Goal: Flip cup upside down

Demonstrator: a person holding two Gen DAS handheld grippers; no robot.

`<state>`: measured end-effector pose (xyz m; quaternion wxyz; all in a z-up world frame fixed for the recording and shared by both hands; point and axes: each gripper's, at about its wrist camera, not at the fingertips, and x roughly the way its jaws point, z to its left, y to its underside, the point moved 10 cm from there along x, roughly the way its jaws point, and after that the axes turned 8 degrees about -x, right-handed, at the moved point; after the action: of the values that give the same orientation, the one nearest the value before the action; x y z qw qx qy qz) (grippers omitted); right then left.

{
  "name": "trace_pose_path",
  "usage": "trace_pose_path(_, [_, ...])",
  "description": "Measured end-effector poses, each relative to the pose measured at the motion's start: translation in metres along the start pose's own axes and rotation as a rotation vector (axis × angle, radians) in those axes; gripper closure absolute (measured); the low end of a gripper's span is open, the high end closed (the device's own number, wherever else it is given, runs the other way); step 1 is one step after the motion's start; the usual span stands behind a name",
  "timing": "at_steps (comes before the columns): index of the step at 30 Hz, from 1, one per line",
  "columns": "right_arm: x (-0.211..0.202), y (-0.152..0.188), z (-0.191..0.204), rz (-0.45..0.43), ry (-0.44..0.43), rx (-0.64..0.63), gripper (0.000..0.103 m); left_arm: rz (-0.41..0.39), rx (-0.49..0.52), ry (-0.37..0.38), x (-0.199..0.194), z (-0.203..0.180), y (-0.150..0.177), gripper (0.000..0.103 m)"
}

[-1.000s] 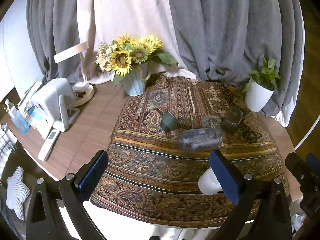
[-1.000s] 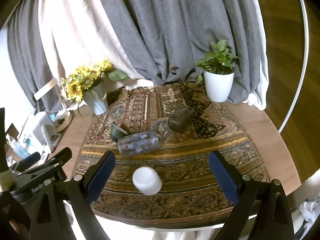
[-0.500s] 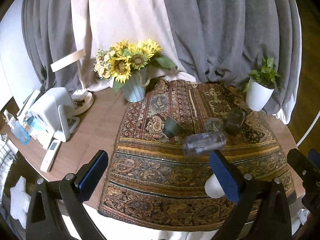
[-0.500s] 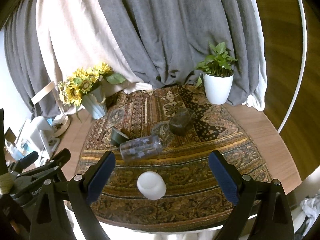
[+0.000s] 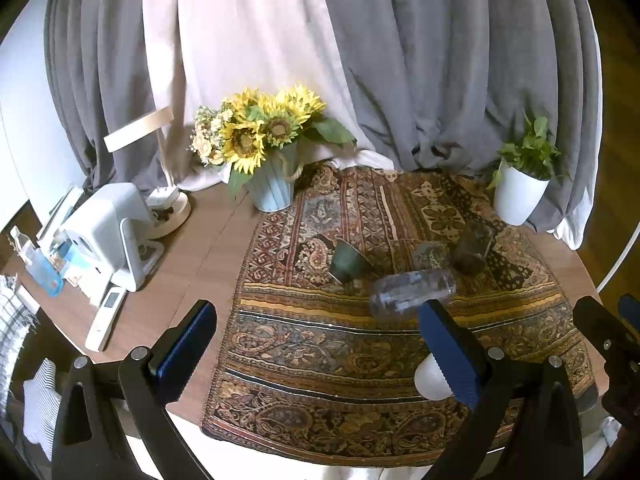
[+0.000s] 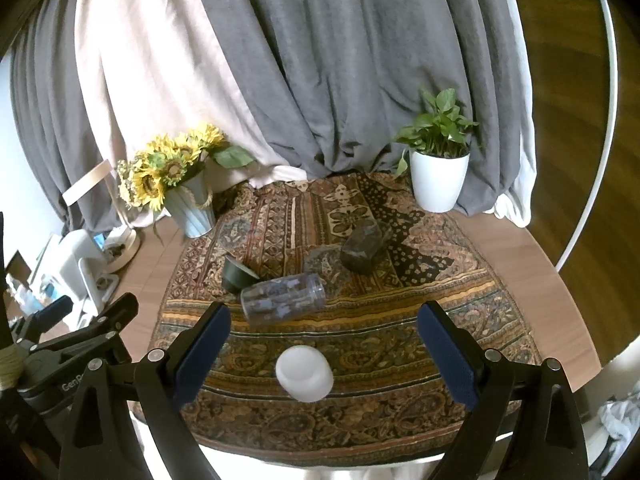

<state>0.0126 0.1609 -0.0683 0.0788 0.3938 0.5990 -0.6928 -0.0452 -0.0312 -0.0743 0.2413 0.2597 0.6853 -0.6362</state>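
Several cups lie on a patterned cloth (image 6: 360,340). A white cup (image 6: 305,373) stands bottom-up near the front edge, between my right gripper's open fingers; in the left wrist view the white cup (image 5: 430,380) is partly hidden by a finger. A clear tumbler (image 6: 283,298) (image 5: 412,292) lies on its side. A dark green cup (image 6: 237,273) (image 5: 347,261) lies tipped. A dark glass (image 6: 365,247) (image 5: 472,246) lies tilted, with a clear glass (image 6: 326,262) beside it. My left gripper (image 5: 316,336) and right gripper (image 6: 324,336) are open, empty, above the table's front.
A sunflower vase (image 5: 272,184) stands at the back left of the cloth, a white potted plant (image 6: 438,180) at the back right. A white device (image 5: 116,224), a lamp base and a remote (image 5: 106,318) sit on the wooden table at left. Curtains hang behind.
Both grippers have pulled back and risen slightly; the table scene appears lower and farther in both views. The cups have not moved.
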Motion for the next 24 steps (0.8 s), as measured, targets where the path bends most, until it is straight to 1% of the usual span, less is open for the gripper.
trace_pose_path(24, [-0.0014, -0.0014, -0.0002, -0.001, 0.0, -0.006, 0.008, -0.008, -0.002, -0.005, -0.0006, 0.0031, -0.001, 0.0])
